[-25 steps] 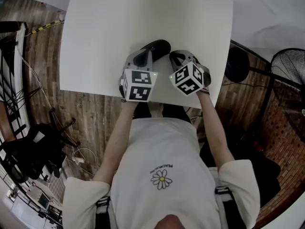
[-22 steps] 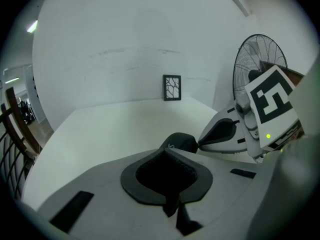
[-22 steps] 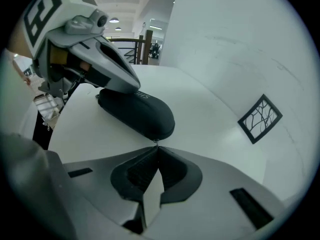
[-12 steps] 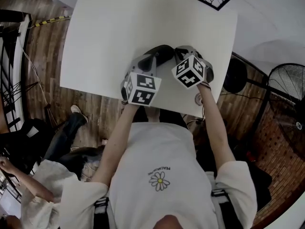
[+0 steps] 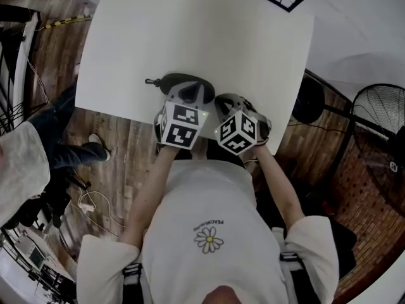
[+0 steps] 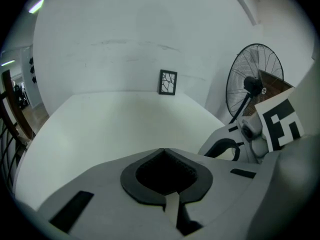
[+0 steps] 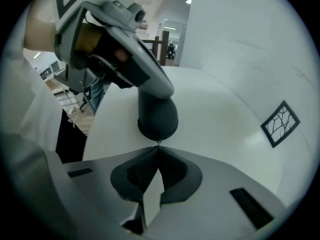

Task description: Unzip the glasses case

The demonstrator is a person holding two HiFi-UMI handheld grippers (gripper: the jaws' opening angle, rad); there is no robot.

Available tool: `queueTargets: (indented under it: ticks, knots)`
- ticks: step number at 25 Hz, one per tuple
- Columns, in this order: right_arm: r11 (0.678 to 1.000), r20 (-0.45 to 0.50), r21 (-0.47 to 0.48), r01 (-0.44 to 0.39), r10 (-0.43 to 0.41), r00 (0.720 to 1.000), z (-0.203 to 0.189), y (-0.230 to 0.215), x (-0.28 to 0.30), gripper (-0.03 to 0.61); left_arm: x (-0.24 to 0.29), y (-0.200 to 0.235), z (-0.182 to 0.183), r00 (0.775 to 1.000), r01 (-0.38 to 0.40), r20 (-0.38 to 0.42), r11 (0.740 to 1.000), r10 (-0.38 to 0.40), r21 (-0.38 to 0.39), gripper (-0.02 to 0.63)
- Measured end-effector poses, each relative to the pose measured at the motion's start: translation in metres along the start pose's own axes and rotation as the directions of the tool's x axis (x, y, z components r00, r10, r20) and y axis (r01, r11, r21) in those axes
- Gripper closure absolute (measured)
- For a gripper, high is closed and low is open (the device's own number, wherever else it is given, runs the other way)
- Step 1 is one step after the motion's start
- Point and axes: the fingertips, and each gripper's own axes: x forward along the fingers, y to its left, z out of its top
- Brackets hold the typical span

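The dark oval glasses case (image 5: 180,81) lies near the front edge of the flat white worktop (image 5: 190,24), right in front of you. A small dark loop (image 5: 150,81) sticks out of its left end.

Your left tool (image 6: 163,150) is closed, with nothing between its tips. In the head view it sits over the near side of the case. Use it to keep the case still, and press gently so the case does not get squashed.

Your right tool (image 7: 158,147) is closed too. Its tips are right at the round end of the case. A tiny shiny bit shows there. It may be the zip tab, but it is too small to be sure, so check that you really have the tab before you pull.

When you pull, stay low and follow the edge of the case around its curve. Go slowly. If the whole case starts to slide, stop and hold it down better. If the tab slips out, open up, pinch it deeper, and try again.
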Motion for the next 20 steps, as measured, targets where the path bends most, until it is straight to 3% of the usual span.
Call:
queueTargets:
  ticks: [4,9,15,20]
  knots:
    - [1.0,0.007,0.006,-0.022,0.022,1.0,0.0,0.024,0.002,0.571,-0.006,-0.003,-0.014,1.0,-0.02,-0.004,1.0,0.02,0.018,0.6]
    - [0.999,-0.01,-0.04,-0.008,0.008,1.0,-0.003,0.016,0.003,0.571,-0.001,-0.003,-0.014,0.999,-0.016,-0.041,1.0,0.016,-0.001,0.6]
    - [0.998,-0.013,-0.061,0.004,-0.004,1.0,-0.003,-0.002,0.008,0.571,0.0,-0.003,-0.013,1.0,0.003,-0.019,1.0,-0.004,-0.027,0.6]
    - [0.981,0.002,-0.191,-0.044,0.045,0.999,0.007,-0.02,0.015,0.571,0.001,-0.005,-0.01,1.0,0.008,-0.015,0.999,-0.009,-0.045,0.6]
